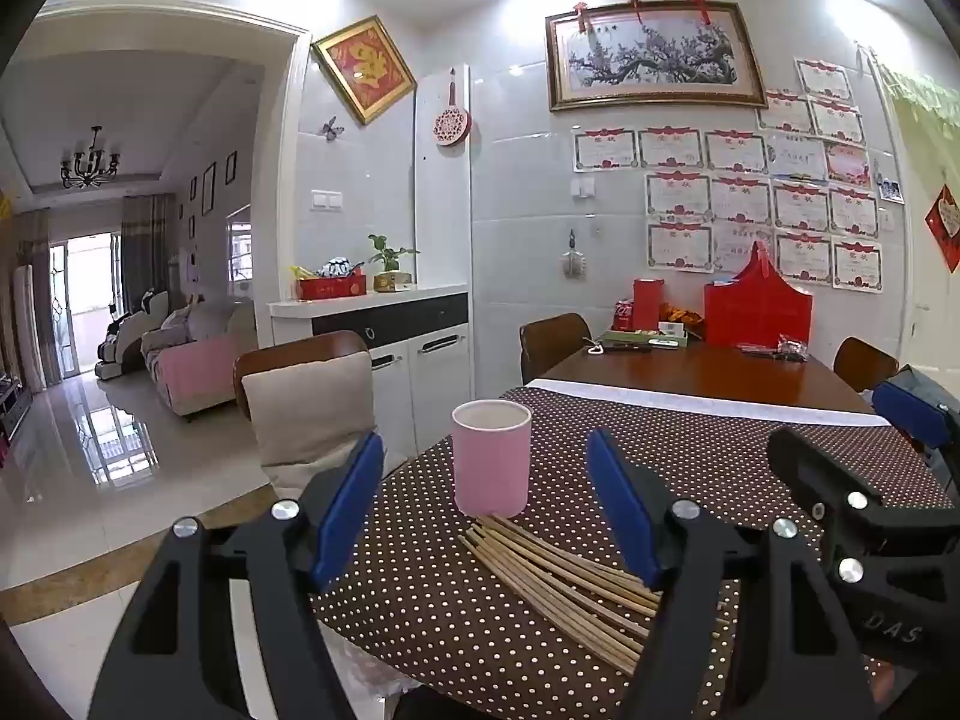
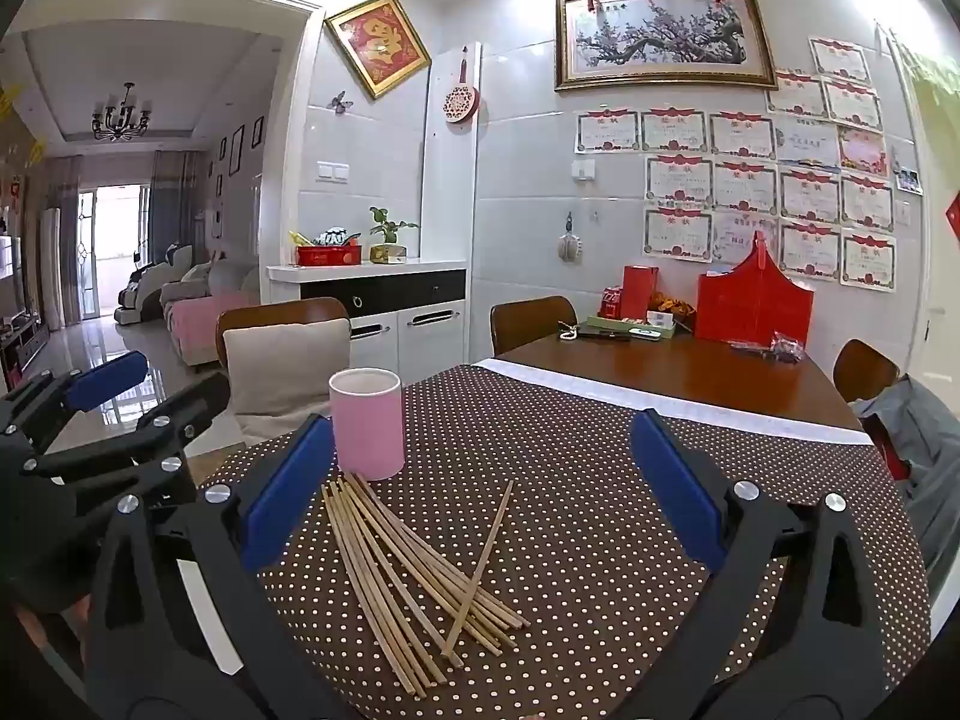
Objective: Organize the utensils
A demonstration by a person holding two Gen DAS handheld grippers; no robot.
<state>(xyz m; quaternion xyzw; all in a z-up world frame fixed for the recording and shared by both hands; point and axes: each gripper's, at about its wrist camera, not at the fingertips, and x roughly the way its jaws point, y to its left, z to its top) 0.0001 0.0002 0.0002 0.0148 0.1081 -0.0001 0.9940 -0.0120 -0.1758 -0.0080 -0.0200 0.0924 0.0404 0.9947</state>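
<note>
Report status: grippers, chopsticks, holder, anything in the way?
Left gripper and right gripper open, empty. Bamboo chopsticks loose on the polka-dot tablecloth, one crossing the pile. Pink holder upright behind them. Nothing blocking.

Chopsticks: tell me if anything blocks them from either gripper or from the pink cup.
Nothing visible does. The chopsticks lie loose on the dotted tablecloth, in front of the open right gripper and left gripper. The pink cup stands upright just behind them, mouth uncovered.
</note>
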